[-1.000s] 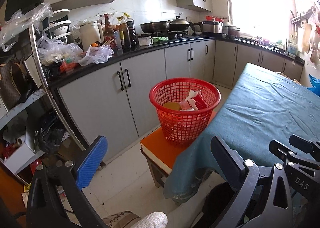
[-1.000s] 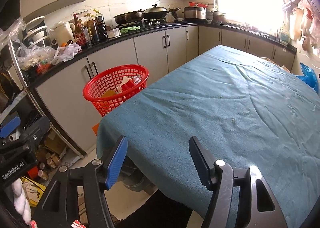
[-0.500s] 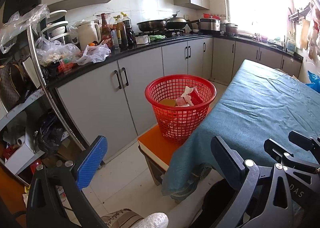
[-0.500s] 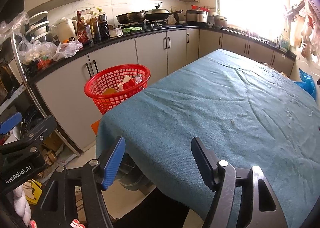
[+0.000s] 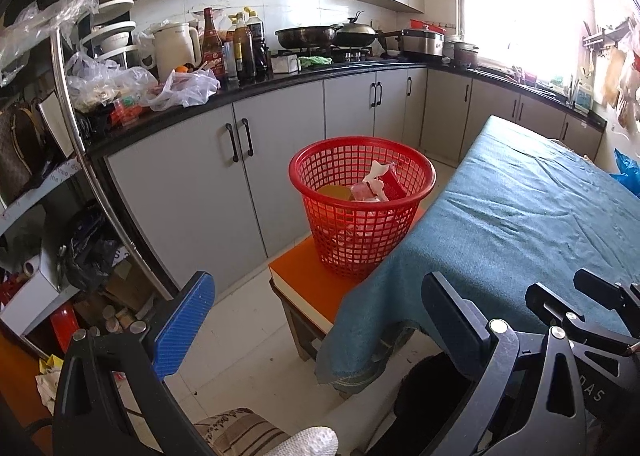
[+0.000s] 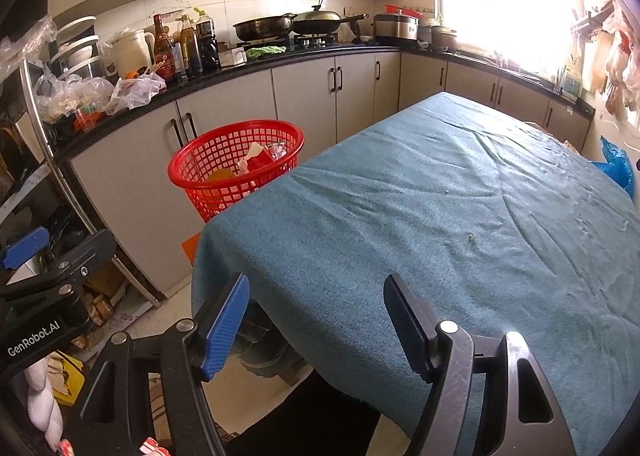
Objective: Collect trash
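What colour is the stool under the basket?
Orange top on the stool, clearest in the left wrist view.

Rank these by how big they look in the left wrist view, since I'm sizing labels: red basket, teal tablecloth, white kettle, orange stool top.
1. teal tablecloth
2. red basket
3. orange stool top, partly hidden
4. white kettle, though it stands farthest away

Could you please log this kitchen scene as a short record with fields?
bin: red plastic mesh basket on an orange-topped stool
bin contents: paper scraps and wrappers
table: covered by a teal cloth, only tiny crumbs visible
left tongs: open, empty
right tongs: open, empty
counter: black worktop with bottles, kettle, bags
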The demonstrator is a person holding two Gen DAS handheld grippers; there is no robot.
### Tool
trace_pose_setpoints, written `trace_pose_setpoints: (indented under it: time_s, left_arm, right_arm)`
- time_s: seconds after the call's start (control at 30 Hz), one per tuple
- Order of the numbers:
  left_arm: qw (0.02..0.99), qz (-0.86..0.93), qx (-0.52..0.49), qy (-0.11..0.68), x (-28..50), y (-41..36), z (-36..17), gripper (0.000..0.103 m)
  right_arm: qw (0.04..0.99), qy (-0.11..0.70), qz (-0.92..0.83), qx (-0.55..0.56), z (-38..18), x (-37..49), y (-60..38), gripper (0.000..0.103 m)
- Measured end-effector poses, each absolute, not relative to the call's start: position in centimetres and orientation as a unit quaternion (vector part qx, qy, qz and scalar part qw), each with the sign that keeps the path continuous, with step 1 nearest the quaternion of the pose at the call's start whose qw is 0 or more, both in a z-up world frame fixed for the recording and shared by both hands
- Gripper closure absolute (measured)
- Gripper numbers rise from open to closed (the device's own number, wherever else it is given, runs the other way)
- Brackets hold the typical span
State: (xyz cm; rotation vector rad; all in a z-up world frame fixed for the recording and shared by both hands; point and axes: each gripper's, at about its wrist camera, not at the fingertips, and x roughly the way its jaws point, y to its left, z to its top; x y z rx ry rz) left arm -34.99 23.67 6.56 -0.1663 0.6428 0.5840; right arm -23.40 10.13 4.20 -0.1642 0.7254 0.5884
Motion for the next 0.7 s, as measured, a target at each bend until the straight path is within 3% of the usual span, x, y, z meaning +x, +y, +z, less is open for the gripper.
trace_pose_setpoints:
  time_s: [0.7]
  left_arm:
    - [0.900, 0.278, -0.093, 0.322, -34.60, 24.21, 5.71, 0.000]
  right_arm:
    - [0.882, 0.363, 0.289, -0.082, 3.54, -23.42, 10.71, 0.027]
